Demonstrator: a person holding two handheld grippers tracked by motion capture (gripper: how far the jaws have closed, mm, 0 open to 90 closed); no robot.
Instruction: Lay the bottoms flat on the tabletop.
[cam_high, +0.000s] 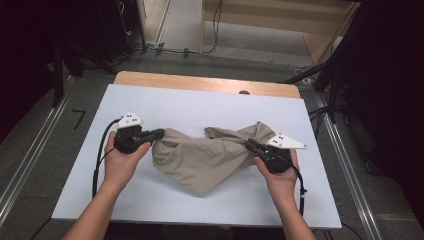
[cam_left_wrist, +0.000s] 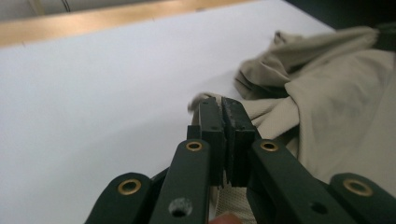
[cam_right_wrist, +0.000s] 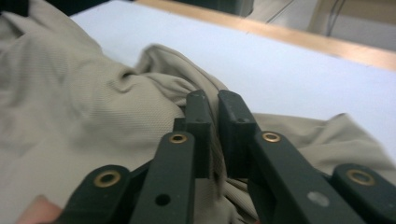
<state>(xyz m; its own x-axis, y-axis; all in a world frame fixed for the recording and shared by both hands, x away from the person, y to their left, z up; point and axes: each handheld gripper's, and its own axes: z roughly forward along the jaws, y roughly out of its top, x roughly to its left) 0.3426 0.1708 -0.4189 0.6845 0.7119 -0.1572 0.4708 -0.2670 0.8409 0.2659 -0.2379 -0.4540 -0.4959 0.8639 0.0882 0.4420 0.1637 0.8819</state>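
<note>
Beige garment (cam_high: 202, 160) bunched mid-frame on the bench (cam_high: 200, 107). Your left gripper (cam_high: 161, 133) and right gripper (cam_high: 248, 144) fingers pinch thin edges; a tug may slip them free.

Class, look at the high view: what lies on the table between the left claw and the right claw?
The bunched beige cloth spans the stretch from left claw to right claw, each pinching an end, in the high view.
</note>
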